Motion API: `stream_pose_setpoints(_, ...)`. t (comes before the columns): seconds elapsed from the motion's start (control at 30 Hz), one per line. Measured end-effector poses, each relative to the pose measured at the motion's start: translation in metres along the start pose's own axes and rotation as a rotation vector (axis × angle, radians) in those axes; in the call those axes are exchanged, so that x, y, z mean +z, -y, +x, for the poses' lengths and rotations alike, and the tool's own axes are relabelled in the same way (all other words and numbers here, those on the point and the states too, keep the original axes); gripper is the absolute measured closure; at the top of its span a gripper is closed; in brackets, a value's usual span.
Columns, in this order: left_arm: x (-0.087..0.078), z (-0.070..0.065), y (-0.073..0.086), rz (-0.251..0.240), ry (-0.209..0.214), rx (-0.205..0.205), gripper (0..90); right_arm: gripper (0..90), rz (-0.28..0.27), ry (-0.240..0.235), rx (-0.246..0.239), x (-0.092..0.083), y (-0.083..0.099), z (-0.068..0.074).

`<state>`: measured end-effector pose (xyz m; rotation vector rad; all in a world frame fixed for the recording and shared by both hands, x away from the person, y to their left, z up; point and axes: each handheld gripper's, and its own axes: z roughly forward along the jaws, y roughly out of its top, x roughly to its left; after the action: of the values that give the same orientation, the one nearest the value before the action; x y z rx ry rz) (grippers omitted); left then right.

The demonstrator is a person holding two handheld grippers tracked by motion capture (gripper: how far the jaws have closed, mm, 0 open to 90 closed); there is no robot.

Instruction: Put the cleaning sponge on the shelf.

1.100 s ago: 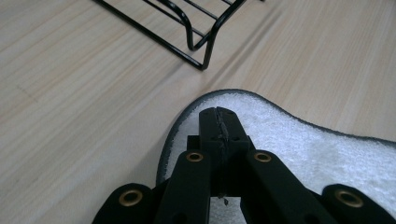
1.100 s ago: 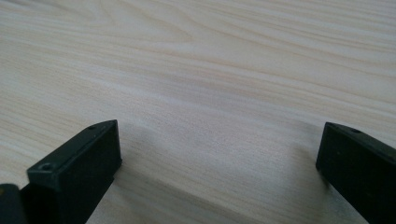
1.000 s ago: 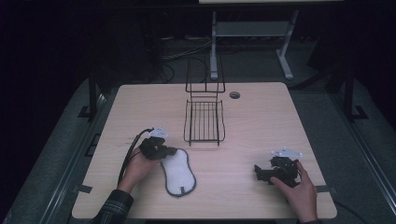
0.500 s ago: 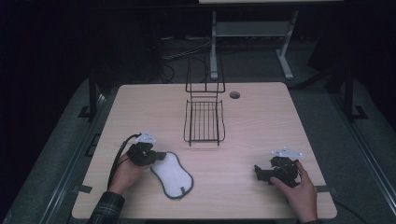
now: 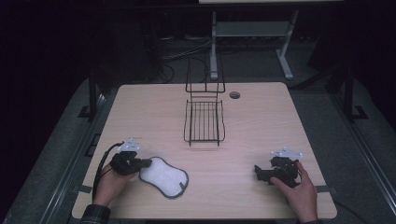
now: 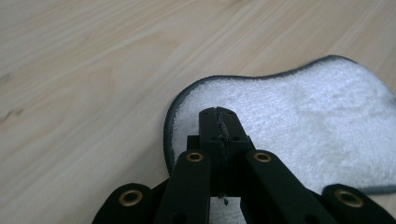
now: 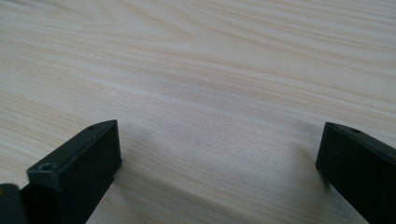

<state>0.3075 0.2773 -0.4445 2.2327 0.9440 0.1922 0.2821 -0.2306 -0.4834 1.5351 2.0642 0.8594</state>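
Observation:
A white fluffy pad with a dark hem lies flat on the wooden table at the front left. My left gripper is shut, its jaws pressed together with the tips down on the pad's left end. No fold of the pad shows between the jaws. My right gripper rests at the front right in a hand. In the right gripper view its black fingers stand wide apart over bare wood, nothing between them.
A black wire rack with an upright back stands at the middle of the table toward the far side. A round cable hole sits to the right of the rack. A cable loops from the left gripper near the table's left edge.
My left gripper has slid left along the front of the table. The pad's near end followed it, so the pad has swung from lengthwise to slanting. The right hand kept still.

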Motion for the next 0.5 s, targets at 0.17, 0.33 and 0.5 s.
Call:
stream_pose_setpoints(0.17,-0.012,-0.002,0.013,-0.006,-0.015,-0.017,89.7,0.0,0.0,0.0,0.0,0.0,0.0,0.0)
stream_pose_setpoints(0.33,-0.015,-0.01,0.008,-0.031,-0.001,-0.024,89.6,0.0,0.0,0.0,0.0,0.0,0.0,0.0)
stream_pose_setpoints(0.5,-0.005,-0.03,-0.004,-0.039,0.052,0.023,89.6,0.0,0.0,0.0,0.0,0.0,0.0,0.0)
